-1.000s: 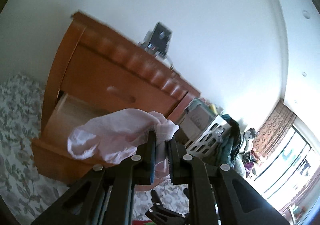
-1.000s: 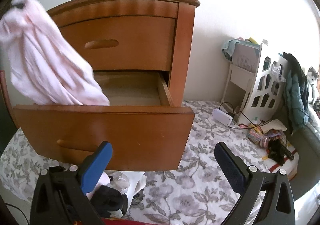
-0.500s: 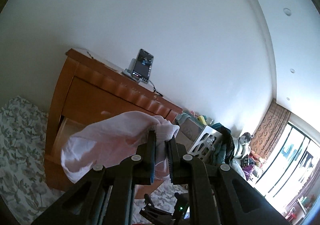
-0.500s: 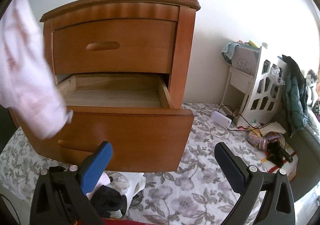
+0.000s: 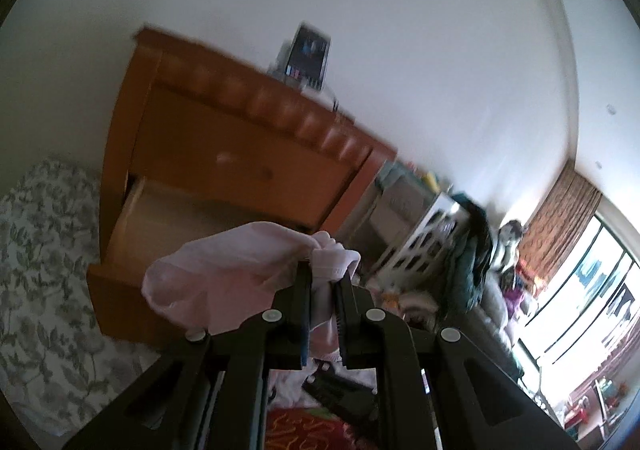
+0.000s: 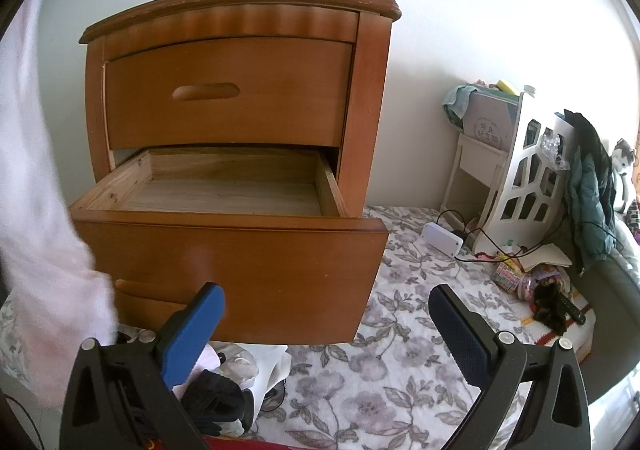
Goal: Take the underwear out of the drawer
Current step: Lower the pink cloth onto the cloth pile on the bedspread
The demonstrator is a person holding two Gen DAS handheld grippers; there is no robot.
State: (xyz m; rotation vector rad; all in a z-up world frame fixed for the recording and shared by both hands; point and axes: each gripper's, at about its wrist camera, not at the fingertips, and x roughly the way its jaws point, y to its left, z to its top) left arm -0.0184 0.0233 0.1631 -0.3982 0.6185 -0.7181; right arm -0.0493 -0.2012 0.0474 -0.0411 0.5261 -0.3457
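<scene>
The underwear [image 5: 224,274] is a pale pink, thin garment with a white elastic edge, bunched at one end and hanging loose and crumpled in the air in front of the drawer [image 6: 224,226], clear of it. The drawer, the lower one of an orange-brown wooden nightstand [image 6: 256,22], stands pulled far out. Its pale bare-wood inside is open to view, with only the bottom board showing.
</scene>
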